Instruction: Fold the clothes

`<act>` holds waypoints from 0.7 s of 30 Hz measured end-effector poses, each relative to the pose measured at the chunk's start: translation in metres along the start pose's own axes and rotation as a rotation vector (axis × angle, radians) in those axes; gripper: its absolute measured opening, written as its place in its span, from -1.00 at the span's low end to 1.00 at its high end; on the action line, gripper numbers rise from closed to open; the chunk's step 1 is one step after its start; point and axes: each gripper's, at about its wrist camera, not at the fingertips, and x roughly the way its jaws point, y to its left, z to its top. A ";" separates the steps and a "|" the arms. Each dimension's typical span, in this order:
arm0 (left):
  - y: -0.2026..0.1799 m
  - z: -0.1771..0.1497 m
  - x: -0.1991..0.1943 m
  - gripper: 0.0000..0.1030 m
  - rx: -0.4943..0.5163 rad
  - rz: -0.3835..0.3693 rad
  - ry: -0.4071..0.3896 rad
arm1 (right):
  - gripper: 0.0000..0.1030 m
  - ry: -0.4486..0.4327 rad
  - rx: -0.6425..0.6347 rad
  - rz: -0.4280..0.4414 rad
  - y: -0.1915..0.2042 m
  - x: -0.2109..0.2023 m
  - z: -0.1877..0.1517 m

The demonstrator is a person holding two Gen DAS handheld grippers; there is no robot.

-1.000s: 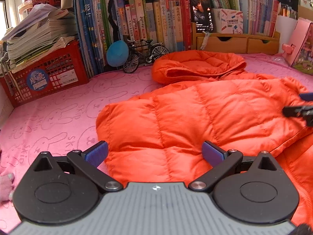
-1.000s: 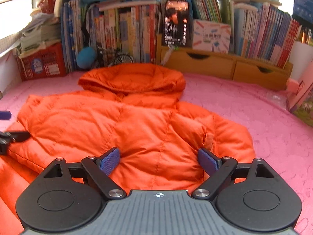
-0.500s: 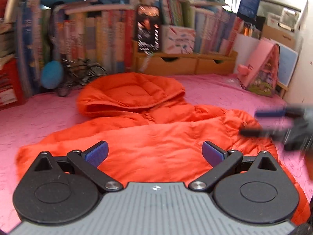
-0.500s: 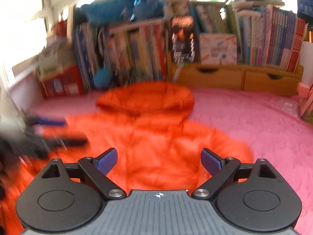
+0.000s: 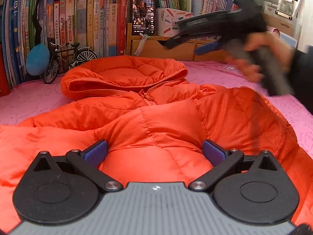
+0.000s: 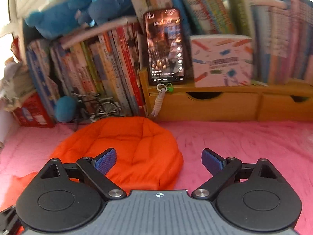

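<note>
An orange puffer jacket [image 5: 166,121] lies spread on the pink bedspread [image 5: 33,101], its hood [image 5: 125,74] toward the bookshelf. My left gripper [image 5: 155,150] is open and low over the jacket's body, with quilted fabric bulging between the fingers. My right gripper [image 6: 158,159] is open and empty, raised above the hood [image 6: 127,148]. In the left wrist view the right gripper [image 5: 197,43] shows blurred at upper right, held in a hand above the jacket's right shoulder.
A row of books [image 5: 78,23], a propped phone [image 5: 143,11], a wooden drawer unit [image 6: 225,105] and a model bicycle [image 5: 66,58] line the back. A red crate [image 6: 31,113] stands at back left. Blue plush toys [image 6: 64,13] sit on the books.
The left gripper has swung right and dropped close onto the jacket's body. The right gripper has lifted and moved forward, from over the jacket's body to above the hood.
</note>
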 end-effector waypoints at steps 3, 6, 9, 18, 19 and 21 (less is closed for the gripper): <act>-0.001 -0.002 0.002 1.00 0.001 -0.005 -0.007 | 0.83 0.030 -0.043 -0.021 0.007 0.041 0.009; 0.002 -0.003 0.002 1.00 -0.007 -0.017 -0.010 | 0.82 0.057 -0.105 -0.020 0.018 0.078 0.016; 0.002 -0.003 0.003 1.00 -0.009 -0.022 -0.011 | 0.82 0.098 -0.173 -0.039 0.030 0.111 0.018; 0.004 -0.004 0.001 1.00 -0.022 -0.034 -0.023 | -0.79 0.120 -0.213 -0.023 0.047 0.107 0.014; 0.005 -0.004 0.000 1.00 -0.026 -0.037 -0.028 | -0.80 0.094 -0.231 -0.034 0.051 0.097 0.012; 0.006 -0.004 -0.001 1.00 -0.035 -0.043 -0.037 | -0.81 0.038 -0.264 -0.051 0.059 0.074 0.009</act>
